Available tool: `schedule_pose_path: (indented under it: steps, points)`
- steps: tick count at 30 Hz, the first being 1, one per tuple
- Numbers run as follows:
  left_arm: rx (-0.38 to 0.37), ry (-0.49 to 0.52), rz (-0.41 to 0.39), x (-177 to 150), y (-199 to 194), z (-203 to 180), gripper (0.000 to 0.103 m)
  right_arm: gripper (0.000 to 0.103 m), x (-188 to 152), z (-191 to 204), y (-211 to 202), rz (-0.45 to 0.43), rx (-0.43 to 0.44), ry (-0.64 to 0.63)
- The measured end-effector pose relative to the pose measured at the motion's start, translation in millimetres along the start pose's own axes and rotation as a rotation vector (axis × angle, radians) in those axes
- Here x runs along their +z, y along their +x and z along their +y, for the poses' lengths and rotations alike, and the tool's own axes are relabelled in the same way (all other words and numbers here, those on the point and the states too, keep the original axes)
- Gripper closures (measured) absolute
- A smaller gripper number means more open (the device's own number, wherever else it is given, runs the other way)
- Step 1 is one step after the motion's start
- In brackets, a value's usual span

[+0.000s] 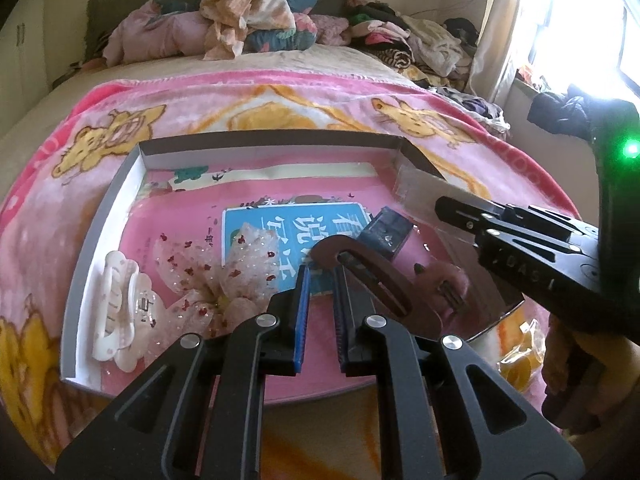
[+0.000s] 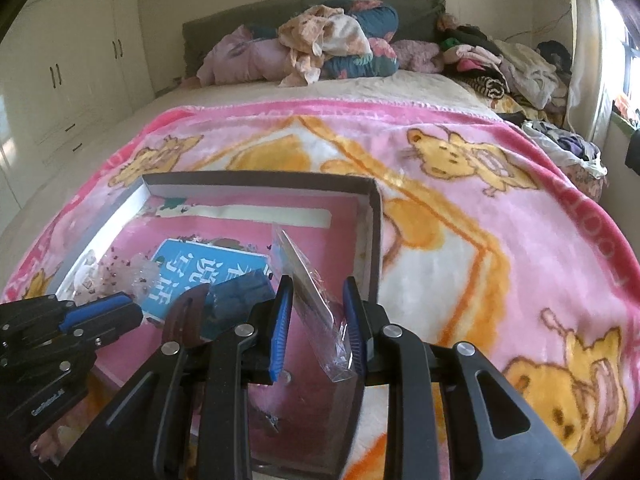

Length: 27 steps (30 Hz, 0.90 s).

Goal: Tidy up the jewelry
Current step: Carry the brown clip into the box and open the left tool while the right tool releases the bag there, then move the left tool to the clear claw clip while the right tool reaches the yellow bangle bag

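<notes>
A shallow open box with a pink printed floor lies on the bed. In it are a white claw hair clip, a clear beaded flower ornament, a dark blue clip and a brown hair clip. My left gripper is open over the box floor, its right finger beside the brown clip. My right gripper is open with a clear plastic sleeve standing between its fingers, leaning by the right pad. The sleeve also shows in the left wrist view.
The box sits on a pink bear-print blanket. Pillows and piled clothes lie at the headboard. Wardrobes stand left, a bright window right. A yellow wrapped item lies outside the box's near right corner.
</notes>
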State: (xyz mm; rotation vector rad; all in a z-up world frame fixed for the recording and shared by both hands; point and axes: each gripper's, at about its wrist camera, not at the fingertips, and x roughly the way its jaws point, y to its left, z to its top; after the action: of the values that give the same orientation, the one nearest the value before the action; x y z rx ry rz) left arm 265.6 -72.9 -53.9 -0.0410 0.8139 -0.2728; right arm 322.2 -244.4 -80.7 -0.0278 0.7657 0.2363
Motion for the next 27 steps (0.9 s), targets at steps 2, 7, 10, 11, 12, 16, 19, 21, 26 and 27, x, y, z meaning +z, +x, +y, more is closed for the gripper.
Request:
schedule_pose_path:
  steps: [2, 7, 10, 11, 12, 16, 19, 21, 26, 27]
  points:
    - [0.000, -0.003, -0.003, 0.0, -0.7, 0.9, 0.097, 0.076, -1.8, 0.6, 0.8, 0.003, 0.004, 0.006]
    - [0.003, -0.007, -0.008, -1.0, -2.7, 3.3, 0.097, 0.072, -8.4, 1.7, -3.6, -0.004, 0.022, 0.012]
    - [0.008, -0.007, -0.008, -2.1, -3.1, 4.0, 0.097, 0.062, -12.4, 1.3, -9.5, -0.014, 0.031, 0.022]
    - [0.008, -0.008, -0.008, -2.3, -3.6, 4.2, 0.097, 0.060, -13.2, 1.3, -11.3, -0.016, 0.033, 0.023]
    - [0.010, -0.009, -0.009, -2.5, -4.5, 4.6, 0.097, 0.059, -14.5, 1.2, -14.0, -0.020, 0.034, 0.025]
    - [0.015, -0.011, -0.017, -3.5, -9.3, 5.2, 0.097, 0.051, -18.1, 1.6, -25.8, -0.040, 0.028, 0.009]
    - [0.018, -0.014, -0.024, -4.5, -13.5, 6.1, 0.097, 0.043, -20.1, 1.1, -35.9, -0.062, 0.018, -0.001]
    - [0.019, -0.014, -0.027, -4.9, -16.3, 6.2, 0.096, 0.039, -21.5, -0.1, -43.2, -0.078, 0.013, 0.001]
    - [0.024, -0.009, -0.038, -5.1, -23.1, 4.5, 0.089, 0.027, -24.0, -1.6, -57.8, -0.108, -0.004, -0.003]
    - [0.024, -0.009, -0.039, -5.0, -24.8, 4.4, 0.086, 0.025, -24.0, -1.5, -59.9, -0.113, -0.007, -0.004]
